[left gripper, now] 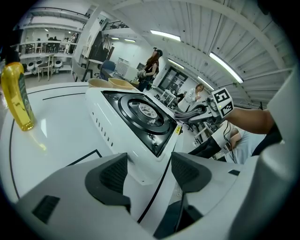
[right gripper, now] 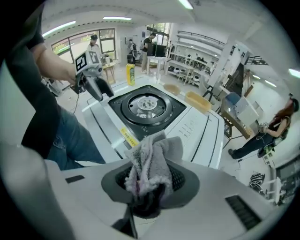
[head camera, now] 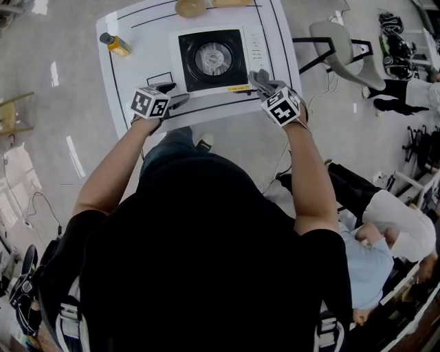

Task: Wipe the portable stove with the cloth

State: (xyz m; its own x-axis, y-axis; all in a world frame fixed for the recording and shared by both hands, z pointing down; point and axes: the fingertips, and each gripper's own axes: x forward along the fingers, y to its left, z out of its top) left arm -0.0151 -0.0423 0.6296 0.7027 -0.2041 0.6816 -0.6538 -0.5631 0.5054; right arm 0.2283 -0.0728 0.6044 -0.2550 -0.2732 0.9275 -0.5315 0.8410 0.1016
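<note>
The portable stove [head camera: 213, 58] is white with a black top and a round burner, and it sits mid-table. My right gripper [head camera: 260, 78] hovers at its near right corner, shut on a bunched grey cloth [right gripper: 150, 161]. In the right gripper view the cloth sticks out past the jaws, above the stove's [right gripper: 145, 108] front edge. My left gripper [head camera: 174, 95] is at the stove's near left corner. In the left gripper view it [left gripper: 149, 171] stands open with nothing between its pads, and the stove [left gripper: 140, 112] lies just ahead.
A yellow bottle [head camera: 115, 44] stands at the table's far left. Wooden ware [head camera: 190, 7] lies behind the stove. The white table [head camera: 130, 75] has black outline markings. A grey chair [head camera: 340, 48] and seated people are on the right.
</note>
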